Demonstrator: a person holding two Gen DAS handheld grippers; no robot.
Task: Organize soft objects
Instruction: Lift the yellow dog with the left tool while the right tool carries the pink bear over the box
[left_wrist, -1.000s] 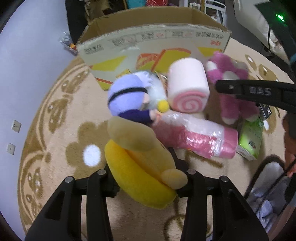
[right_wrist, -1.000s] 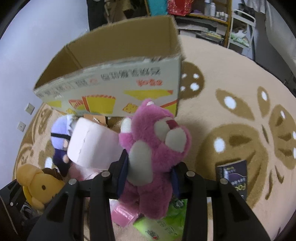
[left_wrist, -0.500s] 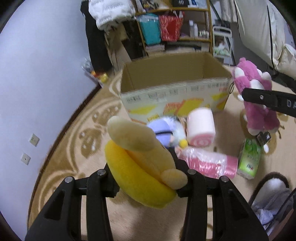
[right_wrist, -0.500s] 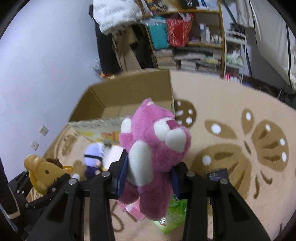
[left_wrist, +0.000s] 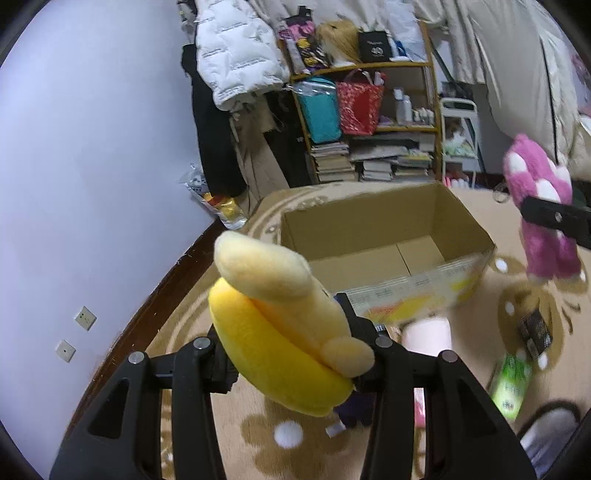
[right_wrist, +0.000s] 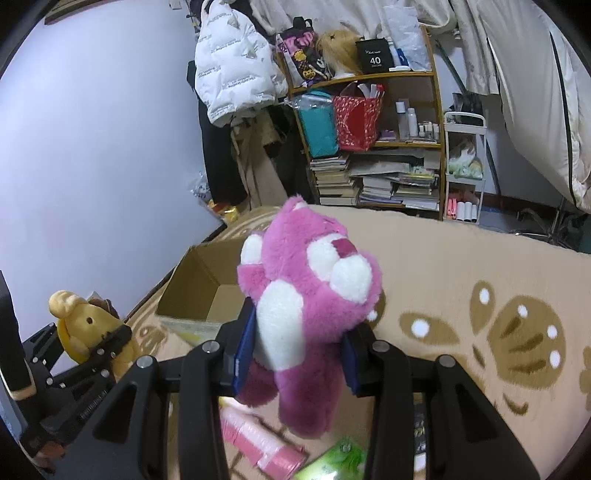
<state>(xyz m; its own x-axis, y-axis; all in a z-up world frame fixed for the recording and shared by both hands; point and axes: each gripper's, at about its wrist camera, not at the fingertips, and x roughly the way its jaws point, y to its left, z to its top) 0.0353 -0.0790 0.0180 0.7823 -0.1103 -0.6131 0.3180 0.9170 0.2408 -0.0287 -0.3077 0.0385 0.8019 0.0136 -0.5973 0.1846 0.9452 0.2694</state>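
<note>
My left gripper (left_wrist: 291, 328) is shut on a yellow plush dog (left_wrist: 280, 332), held up in the air; it also shows in the right wrist view (right_wrist: 85, 332). My right gripper (right_wrist: 299, 343) is shut on a pink plush bear (right_wrist: 306, 314), also lifted; the bear shows at the right of the left wrist view (left_wrist: 539, 221). An open cardboard box (left_wrist: 369, 236) stands on the rug ahead and below, its inside bare; its corner shows in the right wrist view (right_wrist: 199, 291). A pink roll cushion (left_wrist: 428, 332) lies on the rug below.
A pink wrapped pack (right_wrist: 258, 439), a green packet (left_wrist: 511, 384) and a dark booklet (left_wrist: 535, 332) lie on the patterned rug (right_wrist: 480, 277). A cluttered shelf (right_wrist: 369, 147) with books stands at the back. A purple wall (left_wrist: 92, 166) is on the left.
Both grippers have risen with their plush toys, so the box now lies lower and its open inside is in view. The toys on the rug have dropped toward the bottom.
</note>
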